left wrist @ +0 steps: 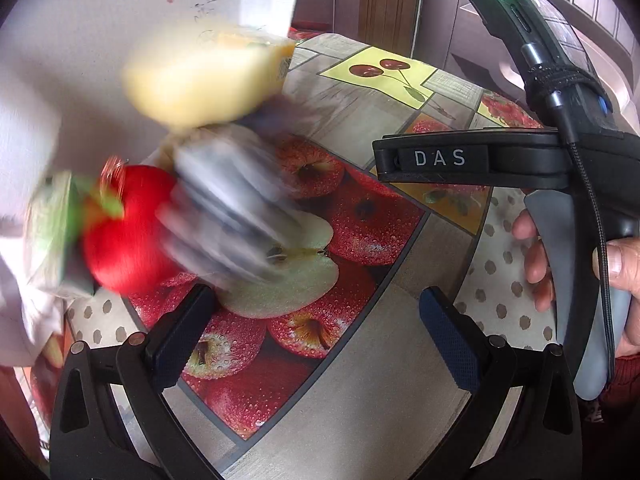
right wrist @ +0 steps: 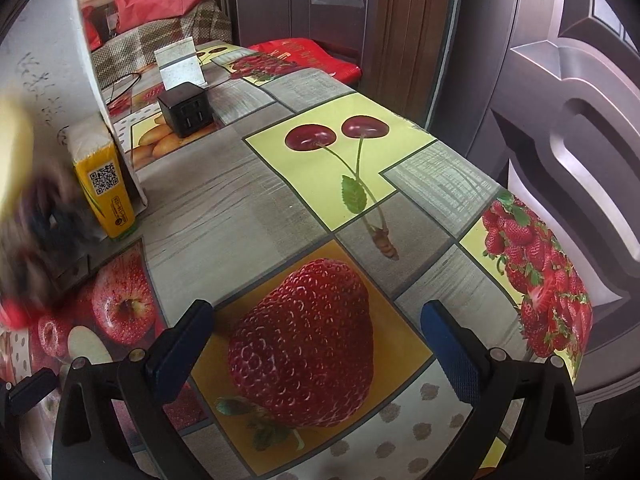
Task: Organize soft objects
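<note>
In the left wrist view a motion-blurred grey and black soft object [left wrist: 232, 208] is in the air or tumbling over the fruit-print tablecloth [left wrist: 360, 380]. A red ball-like soft toy [left wrist: 124, 232] with green trim lies to its left, and a pale yellow sponge-like block [left wrist: 200, 84] sits behind it. My left gripper [left wrist: 316, 332] is open and empty, just in front of these. My right gripper [right wrist: 320, 344] is open and empty above a printed strawberry; its body [left wrist: 472, 158] shows at the right in the left wrist view. The blurred object [right wrist: 44, 232] shows at the right wrist view's left edge.
A yellow tissue pack [right wrist: 106, 188] stands by a white wall panel [right wrist: 48, 64]. A black cube charger [right wrist: 186, 110] and a white card [right wrist: 180, 66] sit farther back. A red bag [right wrist: 308, 56] lies beyond the table's far edge. A dark door [right wrist: 560, 120] is at the right.
</note>
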Demonstrator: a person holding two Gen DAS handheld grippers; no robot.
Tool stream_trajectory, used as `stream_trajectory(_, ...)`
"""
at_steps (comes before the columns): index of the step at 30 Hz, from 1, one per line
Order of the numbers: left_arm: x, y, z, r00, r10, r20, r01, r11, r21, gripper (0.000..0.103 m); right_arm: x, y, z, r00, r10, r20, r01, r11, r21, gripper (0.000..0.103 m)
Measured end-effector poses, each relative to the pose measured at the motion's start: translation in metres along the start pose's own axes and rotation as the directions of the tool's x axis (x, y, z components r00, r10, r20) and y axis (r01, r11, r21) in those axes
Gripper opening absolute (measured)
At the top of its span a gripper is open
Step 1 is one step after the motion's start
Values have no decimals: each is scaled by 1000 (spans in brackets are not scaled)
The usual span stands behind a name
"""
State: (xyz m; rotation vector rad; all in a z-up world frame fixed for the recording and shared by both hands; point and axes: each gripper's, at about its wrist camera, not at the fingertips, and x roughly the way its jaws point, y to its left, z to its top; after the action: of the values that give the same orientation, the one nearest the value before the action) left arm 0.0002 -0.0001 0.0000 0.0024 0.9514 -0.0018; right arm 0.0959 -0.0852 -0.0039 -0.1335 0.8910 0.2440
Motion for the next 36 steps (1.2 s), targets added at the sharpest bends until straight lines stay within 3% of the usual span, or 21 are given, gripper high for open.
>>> stream_trajectory(36, 0, 0, 0, 1000, 0, 0, 0, 1000, 0, 102, 0, 7, -1, 1000, 6, 0, -6, 1000, -15, 103)
